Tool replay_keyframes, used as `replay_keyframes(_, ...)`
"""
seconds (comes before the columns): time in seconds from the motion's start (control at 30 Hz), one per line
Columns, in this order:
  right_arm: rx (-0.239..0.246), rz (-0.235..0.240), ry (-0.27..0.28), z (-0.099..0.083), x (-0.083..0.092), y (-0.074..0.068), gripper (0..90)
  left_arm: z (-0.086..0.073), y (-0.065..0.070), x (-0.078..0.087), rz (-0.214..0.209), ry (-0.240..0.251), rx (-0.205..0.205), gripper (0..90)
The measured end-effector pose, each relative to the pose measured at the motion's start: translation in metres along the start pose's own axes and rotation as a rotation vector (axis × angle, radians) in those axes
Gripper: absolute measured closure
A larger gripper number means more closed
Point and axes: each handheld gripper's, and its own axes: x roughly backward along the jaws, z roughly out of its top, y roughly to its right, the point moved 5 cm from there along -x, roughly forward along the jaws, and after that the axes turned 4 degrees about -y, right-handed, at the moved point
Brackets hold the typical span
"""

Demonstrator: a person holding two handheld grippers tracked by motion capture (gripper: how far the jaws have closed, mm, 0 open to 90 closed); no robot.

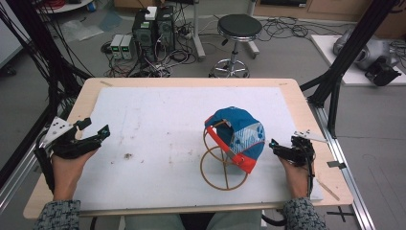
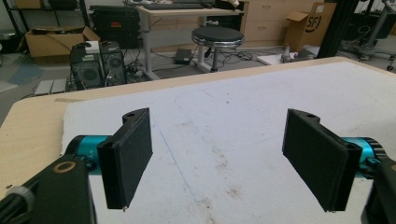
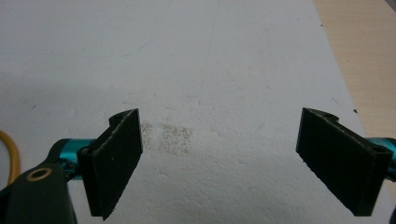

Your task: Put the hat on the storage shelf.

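resting cap (image 1: 238,134) on stand (image 1: 221,167) between tongs, nearer right tongs (image 1: 278,147)

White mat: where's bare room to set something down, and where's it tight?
Free: the white mat between the left gripper and the cap on its wire stand, plus the far strip behind the cap. Tight: the gap between the cap and the right gripper.

A cloth cap (image 1: 238,134) sits on a glossy wire stand (image 1: 216,165) over a matt, stained white sheet (image 1: 158,143) on a wood table (image 1: 306,120).
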Motion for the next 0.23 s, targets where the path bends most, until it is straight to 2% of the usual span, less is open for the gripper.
replay_keyframes(0.23,0.000,0.000,0.002,0.0002,0.0001,0.0001,13.5,-0.0004,0.0004,-0.0005,-0.002,-0.005,-0.004,24.6)
